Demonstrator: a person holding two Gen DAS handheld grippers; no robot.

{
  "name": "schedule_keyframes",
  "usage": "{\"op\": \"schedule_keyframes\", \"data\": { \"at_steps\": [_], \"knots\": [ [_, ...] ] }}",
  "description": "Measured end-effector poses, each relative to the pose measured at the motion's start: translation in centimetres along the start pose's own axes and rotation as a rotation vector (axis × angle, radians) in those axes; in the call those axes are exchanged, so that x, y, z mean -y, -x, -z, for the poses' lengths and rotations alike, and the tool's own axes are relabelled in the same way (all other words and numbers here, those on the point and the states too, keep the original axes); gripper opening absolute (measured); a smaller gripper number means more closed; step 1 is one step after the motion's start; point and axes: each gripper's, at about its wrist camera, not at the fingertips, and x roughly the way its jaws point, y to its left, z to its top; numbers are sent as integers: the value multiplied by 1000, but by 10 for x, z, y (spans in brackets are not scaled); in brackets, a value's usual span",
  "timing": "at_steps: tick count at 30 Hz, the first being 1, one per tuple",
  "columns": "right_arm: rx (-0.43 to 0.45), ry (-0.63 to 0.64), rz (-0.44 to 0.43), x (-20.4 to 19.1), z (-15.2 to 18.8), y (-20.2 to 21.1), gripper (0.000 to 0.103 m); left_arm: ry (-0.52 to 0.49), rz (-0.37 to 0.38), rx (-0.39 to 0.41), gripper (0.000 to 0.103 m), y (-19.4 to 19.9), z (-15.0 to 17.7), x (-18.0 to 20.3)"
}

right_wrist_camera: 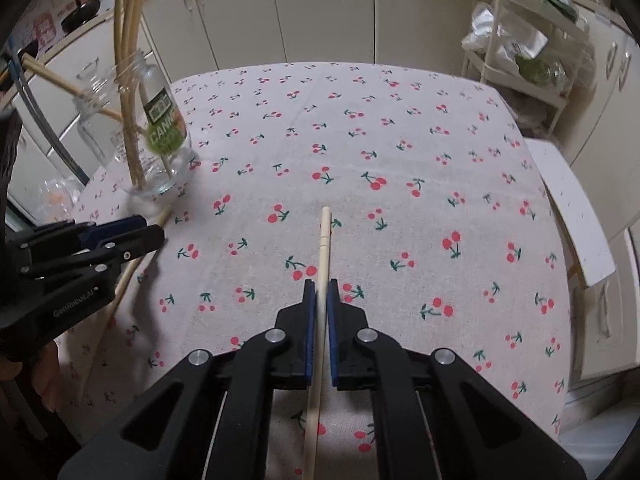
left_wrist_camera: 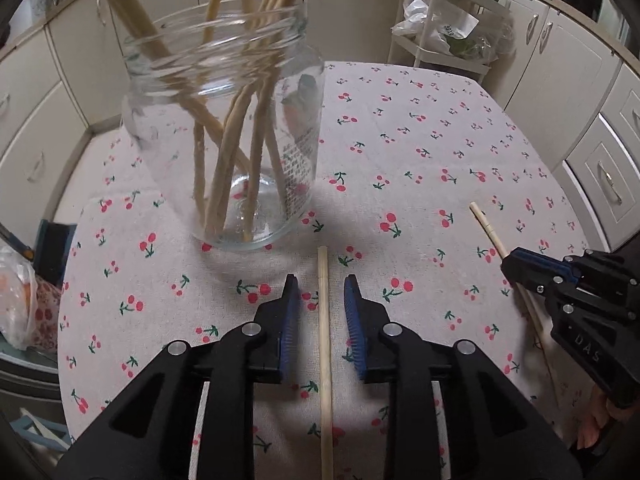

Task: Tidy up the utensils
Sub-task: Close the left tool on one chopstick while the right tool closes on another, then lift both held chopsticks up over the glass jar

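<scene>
A clear glass jar [left_wrist_camera: 224, 136] holds several wooden chopsticks and stands on the cherry-print tablecloth [left_wrist_camera: 420, 140]; it also shows in the right wrist view [right_wrist_camera: 156, 136] at the far left. My left gripper [left_wrist_camera: 322, 280] is open, its jaws on either side of a chopstick [left_wrist_camera: 325, 344] lying on the cloth just in front of the jar. My right gripper [right_wrist_camera: 321, 286] is shut on another chopstick [right_wrist_camera: 323, 248] that points forward past its tips. In the left wrist view the right gripper [left_wrist_camera: 510, 260] sits at the right with its chopstick [left_wrist_camera: 488, 228].
A white wire rack [left_wrist_camera: 444, 28] with bags stands behind the table at the right. Cream cabinets [right_wrist_camera: 280, 12] line the walls. A white bench [right_wrist_camera: 568, 208] stands along the table's right edge. Plastic bags [left_wrist_camera: 16, 304] sit left of the table.
</scene>
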Motion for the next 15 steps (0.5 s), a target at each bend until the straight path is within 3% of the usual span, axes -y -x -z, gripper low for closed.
{"op": "schedule_keyframes", "data": {
  "at_steps": [1, 3, 10, 15],
  "knots": [
    [6, 5, 4, -1, 1, 0, 7, -10, -10, 3, 22, 0, 0, 2],
    [13, 0, 2, -1, 2, 1, 7, -27, -16, 6, 5, -1, 0, 5],
    [14, -157, -133, 24, 5, 3, 6, -51, -5, 39, 5, 22, 8, 8],
    [28, -204, -181, 26, 9, 6, 6, -64, 3, 110, 5, 56, 6, 8]
  ]
}}
